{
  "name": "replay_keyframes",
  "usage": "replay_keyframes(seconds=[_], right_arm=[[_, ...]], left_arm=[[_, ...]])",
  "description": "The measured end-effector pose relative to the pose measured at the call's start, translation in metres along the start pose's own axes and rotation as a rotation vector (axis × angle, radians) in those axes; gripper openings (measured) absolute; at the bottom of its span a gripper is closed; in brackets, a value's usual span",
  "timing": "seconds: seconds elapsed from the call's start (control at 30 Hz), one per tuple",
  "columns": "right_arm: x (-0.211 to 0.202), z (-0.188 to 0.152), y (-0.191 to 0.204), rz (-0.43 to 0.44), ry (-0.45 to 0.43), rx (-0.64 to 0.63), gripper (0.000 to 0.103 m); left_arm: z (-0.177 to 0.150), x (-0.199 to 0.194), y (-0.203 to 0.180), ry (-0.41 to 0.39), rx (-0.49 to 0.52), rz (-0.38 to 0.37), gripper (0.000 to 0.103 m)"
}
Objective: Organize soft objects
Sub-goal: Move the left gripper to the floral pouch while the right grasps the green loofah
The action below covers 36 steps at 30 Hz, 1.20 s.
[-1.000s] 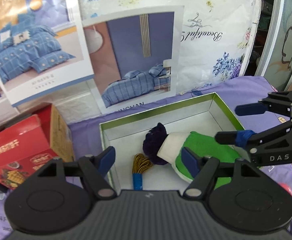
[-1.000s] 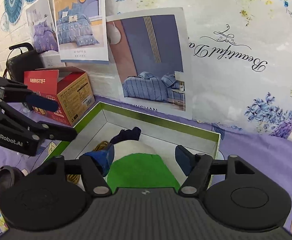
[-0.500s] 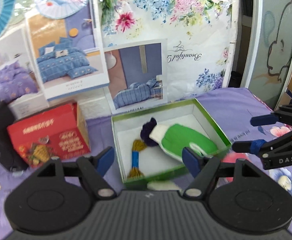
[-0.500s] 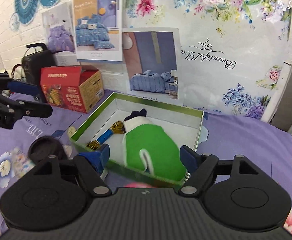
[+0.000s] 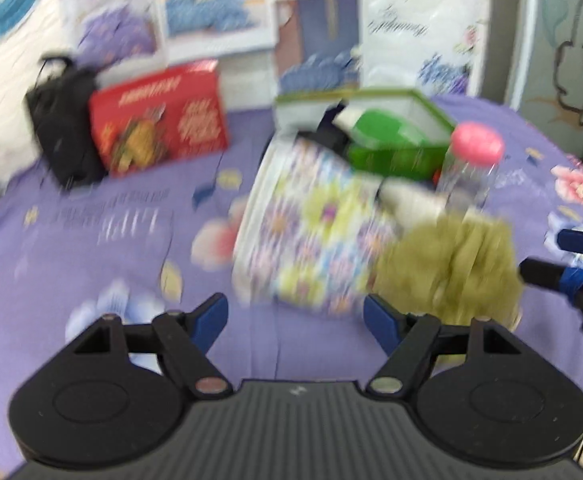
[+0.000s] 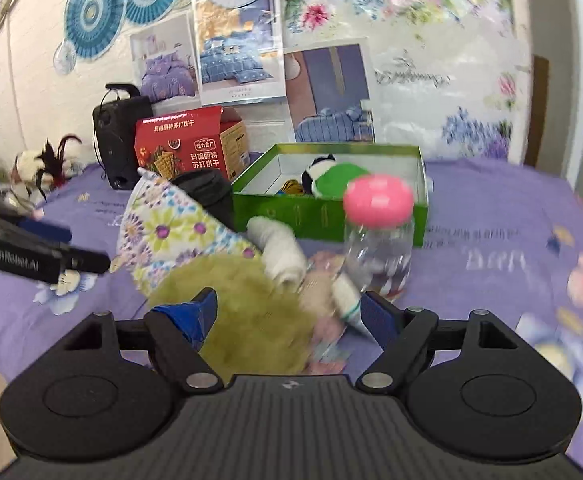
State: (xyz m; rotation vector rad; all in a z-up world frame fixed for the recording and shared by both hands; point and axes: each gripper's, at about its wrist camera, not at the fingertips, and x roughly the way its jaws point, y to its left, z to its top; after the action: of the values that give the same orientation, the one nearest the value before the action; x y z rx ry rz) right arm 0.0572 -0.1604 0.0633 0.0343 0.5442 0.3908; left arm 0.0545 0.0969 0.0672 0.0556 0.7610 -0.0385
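The left gripper (image 5: 295, 316) hangs over bare purple bedspread (image 5: 91, 248) with its fingers spread and nothing between them; open cloth lies ahead of it up to the near edge of a flowered fabric piece (image 5: 311, 224). The right gripper (image 6: 289, 312) is also spread, its fingers to either side of an olive fluffy pile (image 6: 247, 304) without pressing on it.

The soft things lie in a heap at the middle of the bed: the flowered fabric, the olive fluff, and a rolled white cloth (image 6: 279, 248) just behind it. A clear jar with a pink lid (image 6: 377, 232) stands beside the heap, in front of the green box (image 6: 331, 212), whose near wall faces the grippers. Inside the box a green and white soft item (image 6: 335, 182) rests. Left of the box stand a red carton (image 6: 187, 148) with Chinese print and a black speaker (image 6: 119, 136).

The bedspread to the right of the jar is open. The left gripper's arm reads "GenRobot.AI" in the right view.
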Motion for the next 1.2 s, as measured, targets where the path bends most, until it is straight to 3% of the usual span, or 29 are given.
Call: replay_keyframes(seconds=[0.07,0.13,0.23,0.3,0.4,0.5,0.77,0.9,1.07,1.2], right_arm=[[-0.002,-0.009,0.010,-0.011,-0.016,0.000,0.065],[0.000,-0.007,0.025,-0.042,-0.032,-0.078,0.065],[0.011,0.002,0.049,-0.055,-0.050,-0.212,0.066],[0.018,0.006,0.055,-0.044,-0.061,-0.230,0.066],[0.032,0.009,0.056,-0.003,-0.006,-0.220,0.066],[0.036,0.004,0.057,-0.027,0.004,-0.237,0.066],[0.036,0.006,0.065,-0.049,-0.016,-0.271,0.067],[0.059,0.010,0.080,-0.050,-0.016,-0.336,0.068],[0.081,0.004,0.083,-0.106,0.047,-0.434,0.069],[0.065,-0.002,0.067,-0.094,0.060,-0.436,0.071]], left_arm=[[-0.017,0.004,0.007,0.031,-0.020,0.023,0.075],[-0.021,0.008,0.017,0.047,-0.034,0.042,0.075],[-0.012,0.011,0.031,0.029,-0.065,0.069,0.075],[0.002,0.012,0.036,0.006,-0.074,0.065,0.075],[0.026,0.018,0.035,-0.041,-0.024,0.014,0.075],[0.044,0.030,0.031,-0.077,0.074,-0.064,0.075],[0.053,0.064,0.039,-0.068,0.243,-0.231,0.075],[0.061,0.079,0.036,-0.037,0.229,-0.202,0.075],[0.067,0.091,0.028,-0.011,0.217,-0.242,0.075],[0.064,0.090,0.019,-0.010,0.229,-0.214,0.075]])
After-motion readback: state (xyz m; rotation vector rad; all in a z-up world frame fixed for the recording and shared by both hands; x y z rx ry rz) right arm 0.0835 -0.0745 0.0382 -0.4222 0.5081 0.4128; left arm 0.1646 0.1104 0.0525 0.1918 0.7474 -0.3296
